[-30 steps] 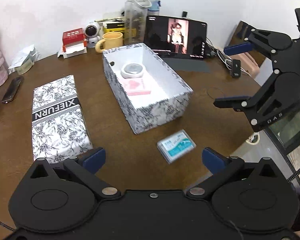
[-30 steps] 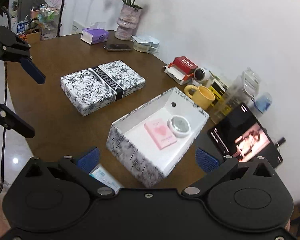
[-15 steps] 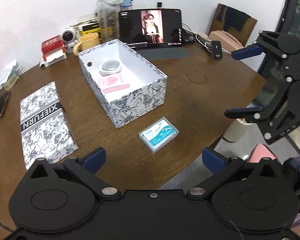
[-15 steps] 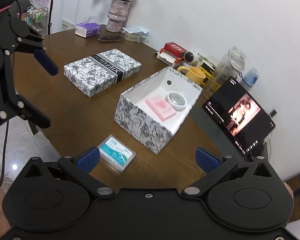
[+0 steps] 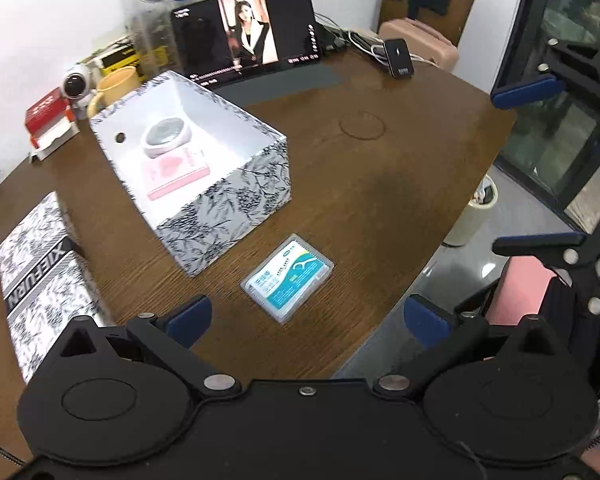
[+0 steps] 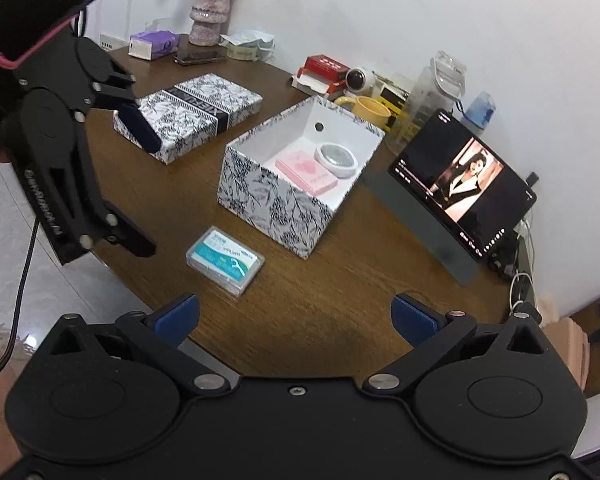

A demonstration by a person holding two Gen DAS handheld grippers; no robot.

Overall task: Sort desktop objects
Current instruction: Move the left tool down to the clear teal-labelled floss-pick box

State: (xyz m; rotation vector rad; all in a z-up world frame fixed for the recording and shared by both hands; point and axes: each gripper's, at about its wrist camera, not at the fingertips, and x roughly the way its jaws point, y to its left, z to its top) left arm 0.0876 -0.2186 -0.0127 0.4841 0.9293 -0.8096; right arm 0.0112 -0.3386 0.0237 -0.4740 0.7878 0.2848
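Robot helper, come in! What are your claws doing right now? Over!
Left gripper open, empty. Right gripper open, empty. Floss case on table, outside open box. Nothing in the way.

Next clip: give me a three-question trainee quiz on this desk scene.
1. True or false: the floss case lies inside the open box.
2. Which is in the box? A) mug B) pink card box C) tablet
3. Fill in: both the left gripper and the right gripper are ____.

Key: 1 false, it lies on the table; 2 B; 3 open.
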